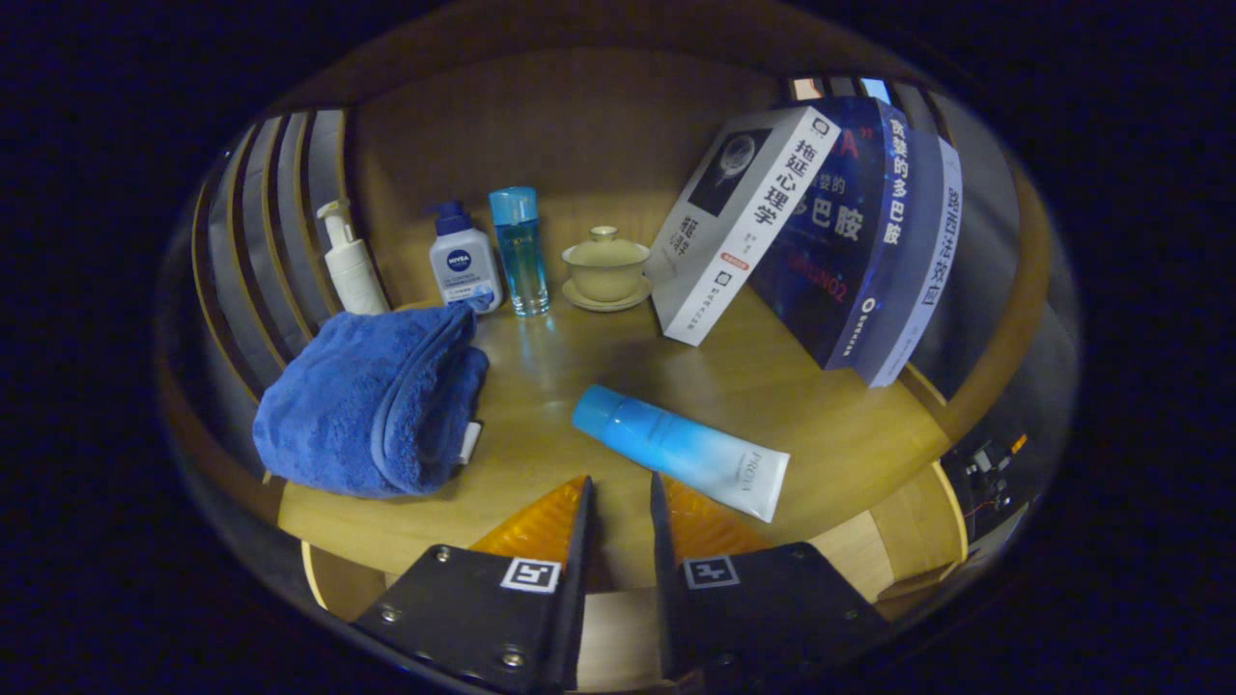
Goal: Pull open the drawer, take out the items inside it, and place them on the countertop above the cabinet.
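Observation:
My gripper (620, 483) hovers over the front edge of the wooden countertop (772, 386). Its fingers stand a narrow gap apart with nothing between them. A blue-to-white tube (681, 451) lies flat on the countertop just ahead of the right finger, its blue cap pointing back and left. A folded blue towel (372, 401) rests on the countertop ahead and to the left of the fingers. Below the countertop's front edge, pale wooden cabinet parts (908, 541) show to the right of the fingers; I cannot tell whether the drawer is open.
Along the back wall stand a white pump bottle (350, 261), a white bottle with a blue pump (463, 261), a clear blue bottle (519, 251) and a lidded cup on a saucer (606, 268). Several books (811, 232) lean at the back right. Slatted side panels (280, 193) flank the shelf.

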`<state>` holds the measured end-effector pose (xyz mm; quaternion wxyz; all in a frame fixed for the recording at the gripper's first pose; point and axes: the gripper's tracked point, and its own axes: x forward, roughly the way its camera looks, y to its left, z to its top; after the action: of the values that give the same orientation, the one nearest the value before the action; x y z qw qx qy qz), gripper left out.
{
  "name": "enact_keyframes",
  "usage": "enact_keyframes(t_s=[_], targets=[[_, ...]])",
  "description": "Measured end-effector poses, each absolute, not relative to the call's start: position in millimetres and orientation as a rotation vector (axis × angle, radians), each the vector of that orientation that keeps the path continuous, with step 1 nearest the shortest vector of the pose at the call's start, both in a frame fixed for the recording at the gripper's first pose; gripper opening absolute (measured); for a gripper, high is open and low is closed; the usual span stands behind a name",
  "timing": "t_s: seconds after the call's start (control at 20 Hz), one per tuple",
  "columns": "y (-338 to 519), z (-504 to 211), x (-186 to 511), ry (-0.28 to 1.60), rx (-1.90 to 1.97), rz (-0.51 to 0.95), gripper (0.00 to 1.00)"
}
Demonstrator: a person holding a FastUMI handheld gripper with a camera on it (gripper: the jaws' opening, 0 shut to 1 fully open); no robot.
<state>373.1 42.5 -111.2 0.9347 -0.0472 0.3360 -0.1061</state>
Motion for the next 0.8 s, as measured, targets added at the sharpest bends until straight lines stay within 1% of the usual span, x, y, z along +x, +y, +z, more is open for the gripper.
enact_keyframes(t_s=[0.2,0.5,0.8], targets=[[47,-93,347,0.622,-0.136,-0.213,0.32],[57,-64,282,0.477,-0.158,-0.199,0.32],[59,-56,215,0.338,-0.132,-0.184,0.32]])
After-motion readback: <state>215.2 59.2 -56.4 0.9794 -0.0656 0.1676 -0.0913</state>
